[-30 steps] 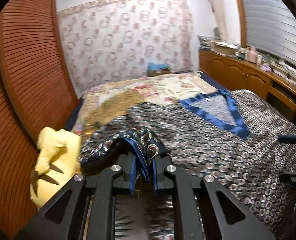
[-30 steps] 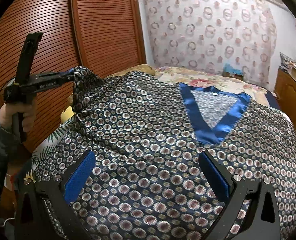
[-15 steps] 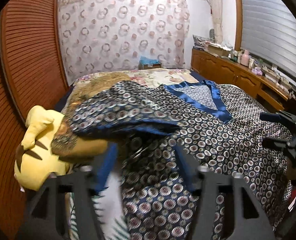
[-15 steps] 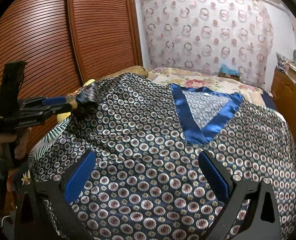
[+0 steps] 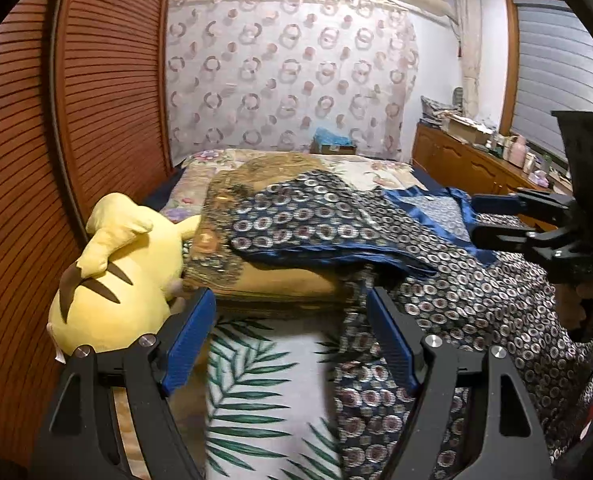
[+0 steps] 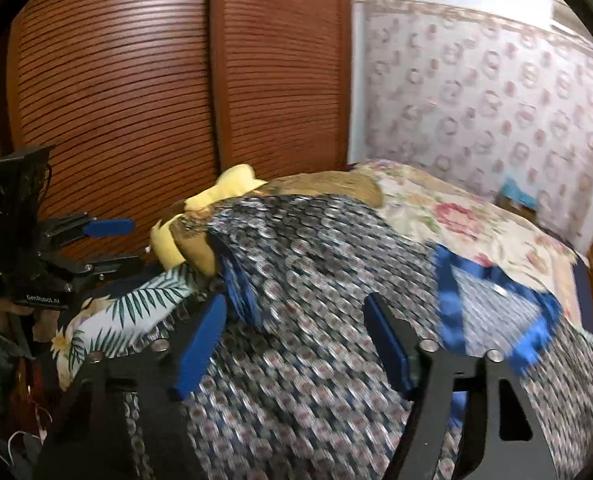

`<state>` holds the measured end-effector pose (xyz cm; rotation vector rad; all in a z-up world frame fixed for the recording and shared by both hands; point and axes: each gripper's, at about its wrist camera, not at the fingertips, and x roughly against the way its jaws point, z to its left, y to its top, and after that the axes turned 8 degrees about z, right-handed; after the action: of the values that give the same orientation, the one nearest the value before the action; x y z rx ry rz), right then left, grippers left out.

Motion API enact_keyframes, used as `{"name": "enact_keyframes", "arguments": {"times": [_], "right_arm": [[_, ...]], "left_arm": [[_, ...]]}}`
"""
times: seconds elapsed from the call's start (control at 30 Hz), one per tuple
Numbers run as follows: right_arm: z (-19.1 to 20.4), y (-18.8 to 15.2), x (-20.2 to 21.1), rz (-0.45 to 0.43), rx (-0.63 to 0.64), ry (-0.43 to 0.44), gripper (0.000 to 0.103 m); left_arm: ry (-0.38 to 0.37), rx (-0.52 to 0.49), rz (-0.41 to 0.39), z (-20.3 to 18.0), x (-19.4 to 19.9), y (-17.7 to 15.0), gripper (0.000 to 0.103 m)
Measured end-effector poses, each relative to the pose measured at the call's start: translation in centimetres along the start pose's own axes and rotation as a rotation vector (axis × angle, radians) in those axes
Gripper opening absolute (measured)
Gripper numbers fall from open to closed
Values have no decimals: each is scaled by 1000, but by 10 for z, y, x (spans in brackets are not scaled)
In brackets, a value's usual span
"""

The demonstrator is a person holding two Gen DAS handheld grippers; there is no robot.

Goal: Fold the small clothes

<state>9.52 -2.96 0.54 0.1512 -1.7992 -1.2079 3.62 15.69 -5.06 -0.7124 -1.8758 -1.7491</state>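
Note:
A dark blue top with a ring pattern and a blue satin V-neck lies spread on the bed. Its sleeve is folded across the body. My left gripper hangs near the top's left edge over a leaf-print sheet, jaws opening, nothing between them. It also shows at the left of the right wrist view, left gripper. My right gripper hovers over the top's middle, blurred, its jaws closing with cloth below them and no pad pressing. In the left wrist view the right gripper is near the neckline.
A yellow plush toy lies against a tan pillow at the bed's left side. Slatted wooden wardrobe doors stand close on the left. A wooden counter with clutter runs along the right. A floral bedspread lies beyond the top.
My left gripper let go of the sleeve, which now lies folded over the top, and drew back. My right gripper swung left and its jaws narrowed.

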Motion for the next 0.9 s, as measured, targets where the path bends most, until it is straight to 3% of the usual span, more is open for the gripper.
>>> {"name": "enact_keyframes", "arguments": {"times": [0.17, 0.47, 0.77, 0.8, 0.87, 0.9], "right_arm": [[2, 29, -40, 34, 62, 87, 51], [1, 77, -111, 116, 135, 242, 51], [3, 84, -181, 239, 231, 250, 50], [3, 85, -184, 238, 234, 249, 45], [-1, 87, -189, 233, 227, 246, 19], [-2, 86, -187, 225, 214, 248, 13]], "left_arm": [[19, 30, 15, 16, -6, 5, 78], [59, 44, 28, 29, -8, 29, 78], [100, 68, 51, 44, -14, 41, 78], [102, 73, 52, 46, -15, 42, 78], [106, 81, 50, 47, -16, 43, 78], [107, 84, 49, 46, -15, 45, 78]]}}
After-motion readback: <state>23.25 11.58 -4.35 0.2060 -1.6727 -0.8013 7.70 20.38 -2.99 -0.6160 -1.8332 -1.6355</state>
